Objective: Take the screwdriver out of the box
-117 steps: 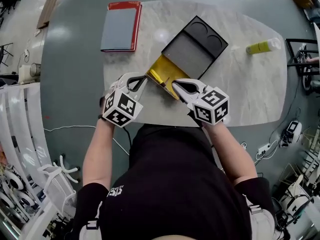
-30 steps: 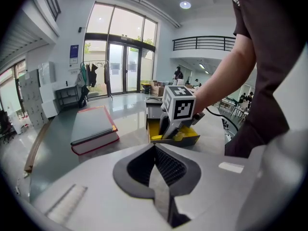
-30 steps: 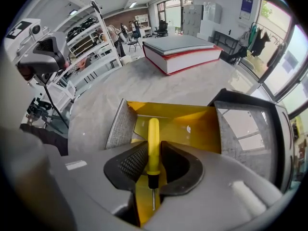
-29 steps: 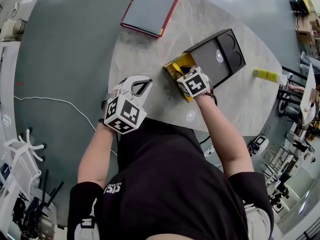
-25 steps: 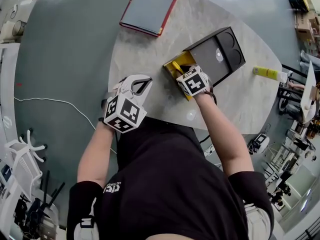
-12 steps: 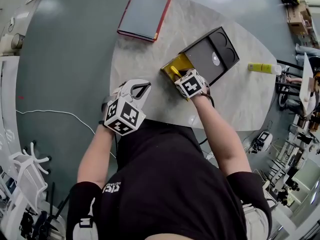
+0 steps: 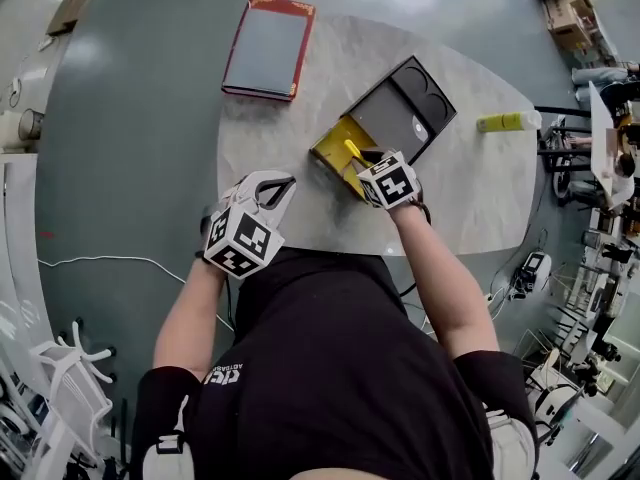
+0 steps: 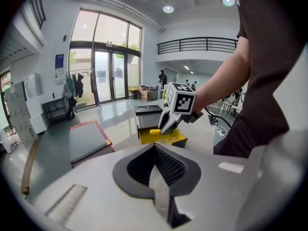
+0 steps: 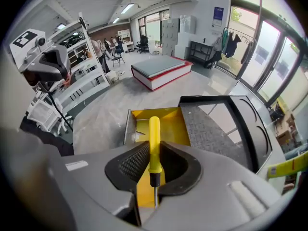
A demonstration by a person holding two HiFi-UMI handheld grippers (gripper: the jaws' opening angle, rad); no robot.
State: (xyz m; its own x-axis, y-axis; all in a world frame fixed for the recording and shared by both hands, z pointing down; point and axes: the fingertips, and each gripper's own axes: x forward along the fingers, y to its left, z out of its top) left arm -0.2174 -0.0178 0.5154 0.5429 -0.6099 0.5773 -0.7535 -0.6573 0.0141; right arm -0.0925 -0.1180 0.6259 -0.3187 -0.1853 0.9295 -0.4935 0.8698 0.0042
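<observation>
Screwdriver [image 9: 154, 143] seemingly higher, between right jaws

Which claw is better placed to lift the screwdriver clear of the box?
Right. The right claw, its jaws having just closed in, grips the yellow screwdriver by the handle over the open box. The left claw is shut, empty, and off to the side near the table edge.

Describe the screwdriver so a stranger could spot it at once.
On the marble table stands a black box with a yellow drawer pulled out toward the person. Above that drawer the right hand-held gripper, its jaws having just been closing, grips the screwdriver. It is the only slim stick there: yellow handle, thin metal shaft.
</observation>
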